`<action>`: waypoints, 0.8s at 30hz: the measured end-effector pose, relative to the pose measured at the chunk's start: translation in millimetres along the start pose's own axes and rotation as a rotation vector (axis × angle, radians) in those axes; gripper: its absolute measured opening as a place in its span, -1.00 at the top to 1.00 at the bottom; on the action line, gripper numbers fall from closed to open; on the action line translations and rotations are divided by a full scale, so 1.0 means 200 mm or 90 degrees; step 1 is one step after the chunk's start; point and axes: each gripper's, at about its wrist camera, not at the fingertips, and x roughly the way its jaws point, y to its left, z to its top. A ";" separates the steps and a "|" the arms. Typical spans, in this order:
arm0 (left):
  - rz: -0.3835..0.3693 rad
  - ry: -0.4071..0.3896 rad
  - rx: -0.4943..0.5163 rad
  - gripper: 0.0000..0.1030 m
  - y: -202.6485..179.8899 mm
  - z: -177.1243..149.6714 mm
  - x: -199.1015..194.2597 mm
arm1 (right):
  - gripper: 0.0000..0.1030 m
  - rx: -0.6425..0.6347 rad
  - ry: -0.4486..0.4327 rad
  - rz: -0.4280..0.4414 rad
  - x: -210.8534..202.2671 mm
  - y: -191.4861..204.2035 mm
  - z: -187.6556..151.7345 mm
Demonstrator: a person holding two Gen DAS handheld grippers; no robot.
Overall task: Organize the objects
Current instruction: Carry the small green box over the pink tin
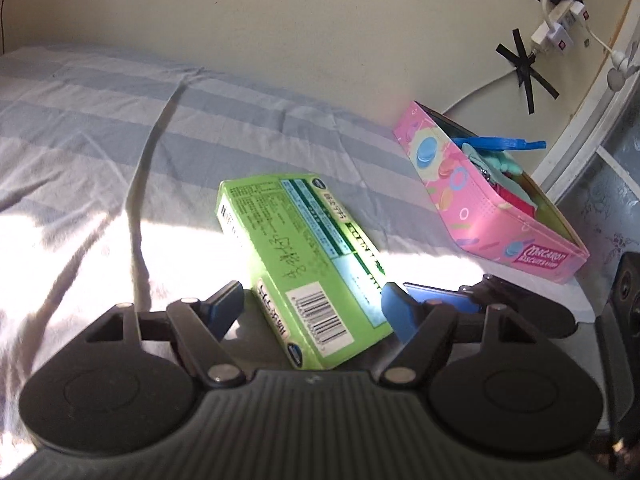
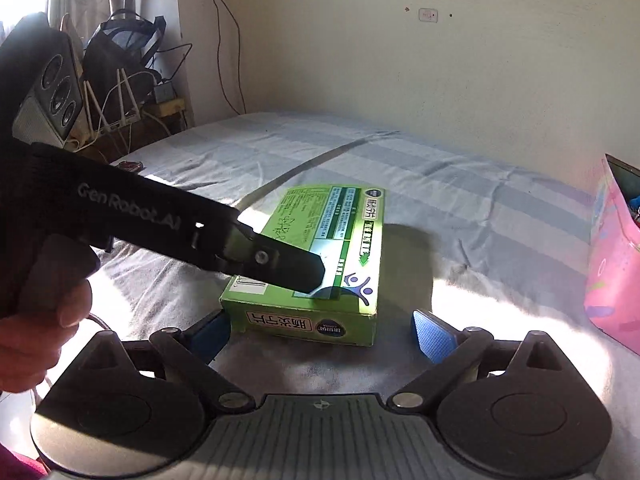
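A green cardboard box [image 1: 304, 256] lies flat on the striped bed sheet. My left gripper [image 1: 312, 304] straddles its near end: the right pad [image 1: 394, 308] is against the box's edge, while a thin gap shows at the left pad [image 1: 230, 300], so it is open. In the right wrist view that gripper's black finger [image 2: 296, 268] reaches across the green box [image 2: 340, 240] from the left. My right gripper [image 2: 320, 334] stands open just short of the box's near end, holding nothing. An open pink biscuit tin [image 1: 480, 216] with several small items lies to the right by the wall.
The striped sheet [image 1: 120, 140] runs left and back to a cream wall. Plugs and cables [image 1: 556, 28] are taped to the wall above the tin. A bag, a router and wires [image 2: 120, 92] stand beyond the bed's far left. A hand [image 2: 36, 340] holds the left gripper.
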 end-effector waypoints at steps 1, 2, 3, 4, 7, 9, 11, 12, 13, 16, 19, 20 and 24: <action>-0.006 0.003 0.002 -0.32 -0.01 0.00 0.01 | -0.71 -0.004 -0.001 0.004 0.01 0.00 0.01; -0.001 0.001 0.002 -0.31 -0.02 0.01 0.00 | -0.52 -0.007 -0.004 0.008 0.01 0.00 0.01; 0.003 -0.002 0.012 -0.27 -0.03 0.01 -0.01 | -0.49 -0.012 -0.008 0.007 0.01 0.01 0.01; 0.003 -0.010 0.025 -0.20 -0.05 0.02 -0.03 | -0.48 -0.017 -0.012 -0.003 0.01 0.02 0.01; -0.010 -0.053 0.068 -0.19 -0.16 0.08 -0.09 | -0.41 -0.026 -0.048 -0.041 -0.05 0.02 0.01; -0.024 -0.074 0.092 -0.19 -0.24 0.12 -0.12 | -0.38 -0.024 -0.084 -0.067 -0.12 0.01 0.01; -0.029 -0.090 0.123 -0.19 -0.34 0.15 -0.13 | -0.36 -0.018 -0.116 -0.091 -0.19 -0.03 0.02; -0.033 -0.095 0.137 -0.19 -0.38 0.17 -0.13 | -0.33 -0.012 -0.129 -0.102 -0.23 -0.05 0.02; -0.038 -0.099 0.149 -0.19 -0.43 0.18 -0.13 | -0.32 -0.005 -0.140 -0.112 -0.26 -0.07 0.03; -0.055 -0.102 0.178 -0.19 -0.56 0.22 -0.10 | -0.32 0.015 -0.169 -0.141 -0.37 -0.16 0.03; -0.075 -0.103 0.202 -0.20 -0.69 0.25 -0.07 | -0.32 0.037 -0.194 -0.167 -0.47 -0.25 0.02; -0.082 -0.103 0.213 -0.20 -0.74 0.26 -0.05 | -0.32 0.044 -0.201 -0.178 -0.51 -0.28 0.01; -0.105 -0.103 0.255 -0.20 -0.93 0.27 0.02 | -0.32 0.069 -0.223 -0.223 -0.61 -0.39 -0.02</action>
